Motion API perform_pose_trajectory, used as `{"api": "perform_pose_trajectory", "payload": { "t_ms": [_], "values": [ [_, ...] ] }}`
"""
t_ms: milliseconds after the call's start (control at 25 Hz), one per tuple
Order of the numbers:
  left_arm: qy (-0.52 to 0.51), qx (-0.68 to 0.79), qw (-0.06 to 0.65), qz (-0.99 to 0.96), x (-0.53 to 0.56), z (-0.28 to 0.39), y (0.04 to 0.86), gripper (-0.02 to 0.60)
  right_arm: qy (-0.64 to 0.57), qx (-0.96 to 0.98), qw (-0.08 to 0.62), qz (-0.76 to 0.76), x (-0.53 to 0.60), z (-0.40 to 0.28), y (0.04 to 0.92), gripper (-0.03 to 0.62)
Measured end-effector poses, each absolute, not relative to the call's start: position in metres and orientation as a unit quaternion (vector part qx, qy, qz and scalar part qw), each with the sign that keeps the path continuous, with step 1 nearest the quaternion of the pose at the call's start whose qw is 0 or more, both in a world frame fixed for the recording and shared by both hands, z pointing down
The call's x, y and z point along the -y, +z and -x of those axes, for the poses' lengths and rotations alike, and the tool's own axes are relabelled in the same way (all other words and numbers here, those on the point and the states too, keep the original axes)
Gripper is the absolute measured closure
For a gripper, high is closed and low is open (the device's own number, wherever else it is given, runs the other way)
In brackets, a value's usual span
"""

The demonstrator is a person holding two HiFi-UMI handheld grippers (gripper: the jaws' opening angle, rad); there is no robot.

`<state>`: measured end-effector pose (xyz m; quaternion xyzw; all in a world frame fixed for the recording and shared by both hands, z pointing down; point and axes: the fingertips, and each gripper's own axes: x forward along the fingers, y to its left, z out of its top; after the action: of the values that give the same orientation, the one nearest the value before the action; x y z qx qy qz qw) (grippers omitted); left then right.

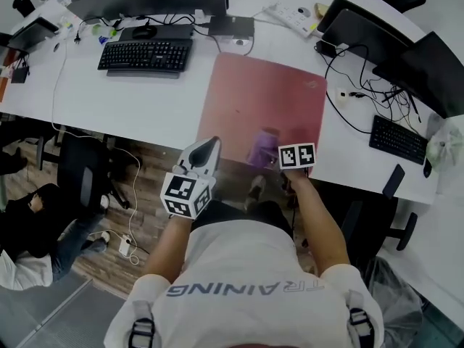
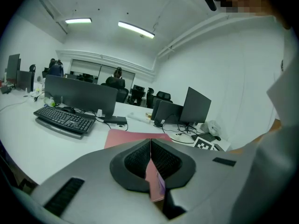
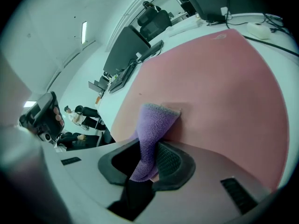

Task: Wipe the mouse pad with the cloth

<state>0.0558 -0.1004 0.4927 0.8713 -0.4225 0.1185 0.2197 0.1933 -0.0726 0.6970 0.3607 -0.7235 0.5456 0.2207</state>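
Observation:
The mouse pad (image 1: 264,96) is a large red mat on the white desk; it also fills the right gripper view (image 3: 219,87). A purple cloth (image 1: 262,149) rests on the pad's near edge. My right gripper (image 1: 274,153) is shut on the cloth (image 3: 155,122), whose free end lies folded on the pad. My left gripper (image 1: 211,144) hovers at the pad's near left corner, just off the desk edge. Its jaws (image 2: 150,149) are closed together with nothing between them. The pad (image 2: 133,136) shows beyond them.
A black keyboard (image 1: 145,54) and mouse (image 1: 143,31) lie left of the pad under a monitor. A power strip (image 1: 293,17) sits behind it. Cables (image 1: 362,93), a second keyboard (image 1: 397,140) and a phone (image 1: 394,180) lie to the right.

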Motion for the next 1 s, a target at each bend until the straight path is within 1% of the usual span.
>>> {"api": "perform_pose_trajectory", "payload": {
  "t_ms": [480, 720, 1000],
  "values": [
    [0.119, 0.389, 0.216, -0.888, 0.093, -0.130, 0.496, 0.551, 0.555, 0.702, 0.215, -0.392, 0.039, -0.296, 0.698, 0.493],
    [0.119, 0.377, 0.215, -0.893, 0.089, -0.152, 0.495, 0.551, 0.560, 0.687, 0.205, -0.416, 0.022, -0.341, 0.698, 0.493],
    [0.109, 0.371, 0.207, -0.899, 0.085, -0.155, 0.484, 0.551, 0.561, 0.665, 0.189, -0.455, 0.005, -0.374, 0.698, 0.491]
  ]
}}
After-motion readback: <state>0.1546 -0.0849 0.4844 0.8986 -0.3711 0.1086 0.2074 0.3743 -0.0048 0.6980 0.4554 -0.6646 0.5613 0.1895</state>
